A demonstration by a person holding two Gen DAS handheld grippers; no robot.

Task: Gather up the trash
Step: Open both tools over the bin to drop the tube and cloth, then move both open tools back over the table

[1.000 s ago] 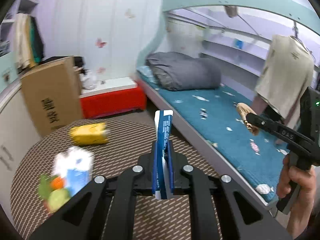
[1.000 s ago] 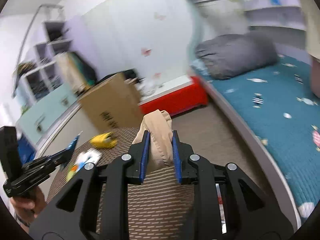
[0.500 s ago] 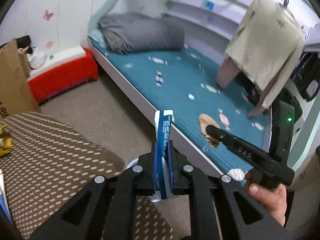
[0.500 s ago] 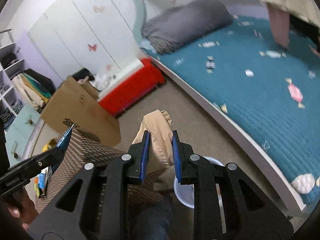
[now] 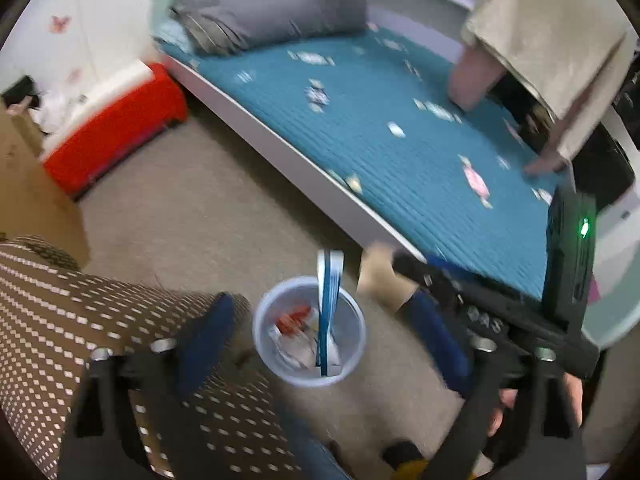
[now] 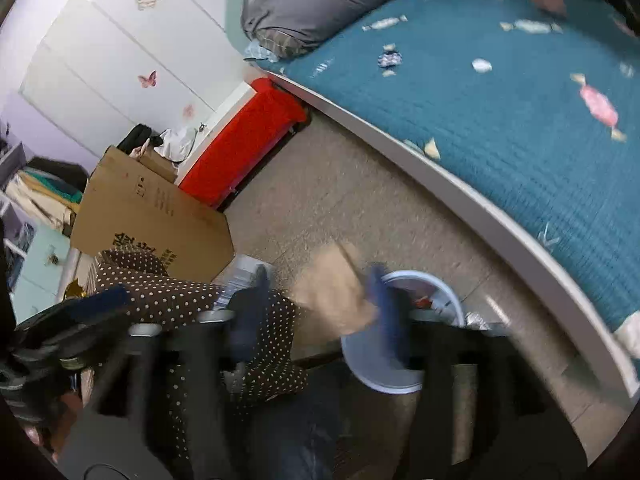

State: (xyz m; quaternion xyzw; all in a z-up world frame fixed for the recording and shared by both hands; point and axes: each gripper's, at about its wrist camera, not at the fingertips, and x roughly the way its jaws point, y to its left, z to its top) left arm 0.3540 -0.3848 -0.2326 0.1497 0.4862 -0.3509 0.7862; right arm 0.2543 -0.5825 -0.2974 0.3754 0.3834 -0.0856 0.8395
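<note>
Pale bin on beige floor

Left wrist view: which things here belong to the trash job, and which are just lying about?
Job:
- pale blue round plastic bin
- flat blue-and-white wrapper, dropping in
- crumpled tan paper
- opening left gripper

Lying about:
- grey folded duvet
- red storage box

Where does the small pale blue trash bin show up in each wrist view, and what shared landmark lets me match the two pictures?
Left wrist view: the trash bin stands on the floor at bottom centre, a blue and white wrapper dropping into it.
Right wrist view: the bin sits lower right of centre, partly behind the blurred gripper fingers.
Shared landmark: the red box at the near corner of the bed.
</note>
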